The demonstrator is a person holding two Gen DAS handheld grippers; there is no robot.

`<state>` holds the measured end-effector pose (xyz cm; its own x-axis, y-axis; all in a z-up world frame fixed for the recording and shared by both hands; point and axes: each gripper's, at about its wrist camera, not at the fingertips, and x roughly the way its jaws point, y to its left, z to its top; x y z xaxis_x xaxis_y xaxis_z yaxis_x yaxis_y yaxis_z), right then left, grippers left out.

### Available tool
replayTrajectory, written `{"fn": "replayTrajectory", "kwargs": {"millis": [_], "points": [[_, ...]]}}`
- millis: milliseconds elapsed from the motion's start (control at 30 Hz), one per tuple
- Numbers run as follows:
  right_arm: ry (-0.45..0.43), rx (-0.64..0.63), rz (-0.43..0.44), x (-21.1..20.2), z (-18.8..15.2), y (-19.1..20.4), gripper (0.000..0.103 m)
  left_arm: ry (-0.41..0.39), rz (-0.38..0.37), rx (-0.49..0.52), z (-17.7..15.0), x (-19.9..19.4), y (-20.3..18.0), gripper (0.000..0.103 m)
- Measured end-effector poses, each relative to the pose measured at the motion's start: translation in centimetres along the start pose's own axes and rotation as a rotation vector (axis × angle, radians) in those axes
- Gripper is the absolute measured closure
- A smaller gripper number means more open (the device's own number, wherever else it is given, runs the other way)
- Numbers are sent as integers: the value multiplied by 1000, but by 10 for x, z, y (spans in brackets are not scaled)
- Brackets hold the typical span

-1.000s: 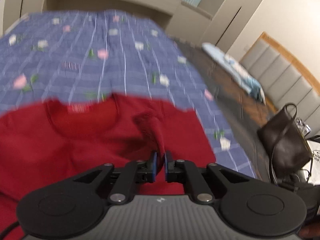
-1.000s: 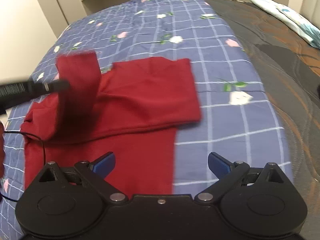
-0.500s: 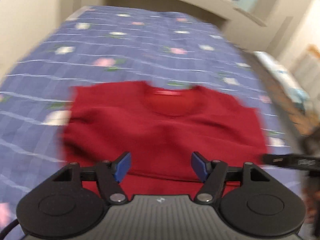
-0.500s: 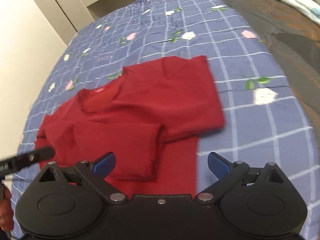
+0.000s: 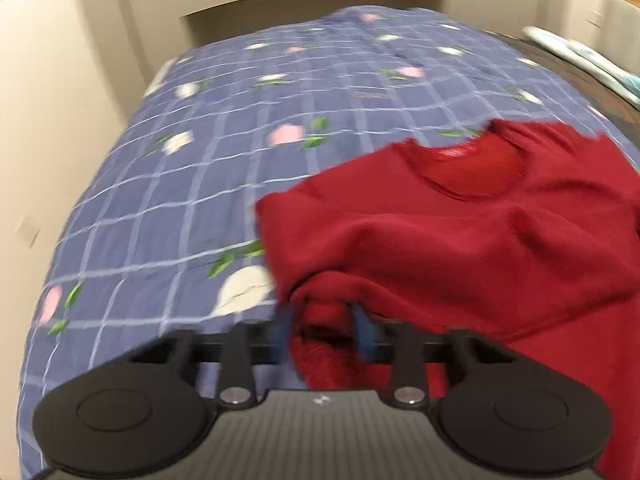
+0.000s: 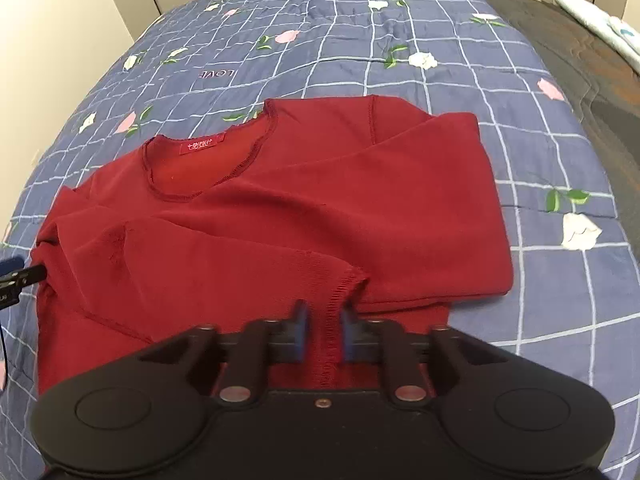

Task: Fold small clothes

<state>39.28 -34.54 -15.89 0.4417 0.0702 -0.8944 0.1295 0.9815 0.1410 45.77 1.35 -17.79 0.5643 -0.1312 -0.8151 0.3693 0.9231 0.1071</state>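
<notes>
Both grippers closing on the soft red knit sweater (image 6: 280,216), ready for the next fold!

Nearest us, the right gripper (image 6: 323,334) pinches the stitched cuff edge; the left gripper (image 5: 322,330) bites a bunched fold at the sweater's side. Beyond, the sweater lies sleeves-folded on the blue checked floral quilt (image 6: 360,40). Risk: thin grips slipping on lift, undoing those sleeves.

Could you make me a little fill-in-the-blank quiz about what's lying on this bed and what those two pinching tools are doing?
1. The garment on the bed is ____ in colour.
2. The blue checked bedspread is printed with pink and white ____.
3. The word stitched into the bedspread, seen upside down, is ____.
4. The right gripper is closing its fingers on a stitched ____ of the garment.

Missing words: red; flowers; LOVE; hem
</notes>
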Motion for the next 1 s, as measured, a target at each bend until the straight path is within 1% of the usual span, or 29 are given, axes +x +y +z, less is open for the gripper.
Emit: {"fn": "replayTrajectory", "kwargs": {"millis": [67, 133, 167, 267, 333, 367, 433, 500, 567, 600, 633, 700, 733, 767, 800, 833, 867, 900, 933, 967, 1000], "points": [[-20, -30, 2, -6, 6, 3, 93, -32, -10, 15, -3, -7, -6, 96], [-50, -70, 3, -14, 16, 8, 94, -72, -5, -20, -5, -17, -7, 97], [-66, -87, 5, -18, 21, 11, 96, -95, 8, -47, -7, -21, -6, 98], [-128, -156, 2, -30, 37, 22, 96, -169, 48, -146, -15, -41, 2, 98], [-156, -186, 5, -34, 46, 28, 96, -186, 83, -206, -23, -46, 8, 98], [-159, -195, 7, -34, 49, 30, 96, -179, 93, -247, -28, -46, 14, 98], [-145, -212, 6, -27, 53, 34, 96, -138, 106, -281, -38, -39, 21, 98], [-93, -220, 7, -11, 51, 38, 96, -98, 90, -301, -47, -33, 25, 98], [-35, -226, 1, 9, 46, 40, 96, -80, 68, -306, -52, -30, 29, 98], [-11, -233, -9, 17, 43, 42, 96, -75, 53, -311, -53, -30, 32, 98], [6, -240, -20, 23, 40, 43, 96, -62, 21, -327, -53, -30, 36, 98], [16, -239, -31, 27, 34, 45, 95, -44, -27, -360, -53, -32, 45, 96], [20, -233, -35, 27, 33, 44, 94, -36, -57, -377, -53, -34, 51, 96], [21, -227, -39, 26, 32, 44, 88, -34, -80, -398, -55, -36, 57, 94], [20, -216, -31, 25, 32, 44, 82, -34, -101, -427, -56, -37, 63, 78], [14, -203, -22, 21, 31, 44, 79, -30, -138, -468, -56, -40, 70, 67], [10, -192, -20, 18, 30, 44, 69, -36, -155, -499, -54, -42, 76, 44], [5, -182, -19, 15, 30, 44, 60, -58, -156, -528, -51, -45, 82, 33], [-6, -168, -15, 11, 28, 44, 55, -74, -159, -545, -49, -47, 86, 31], [-17, -150, -14, 7, 25, 43, 45, -84, -174, -560, -43, -45, 92, 28], [-24, -133, -17, 3, 23, 42, 40, -87, -189, -574, -37, -41, 97, 27]]}}
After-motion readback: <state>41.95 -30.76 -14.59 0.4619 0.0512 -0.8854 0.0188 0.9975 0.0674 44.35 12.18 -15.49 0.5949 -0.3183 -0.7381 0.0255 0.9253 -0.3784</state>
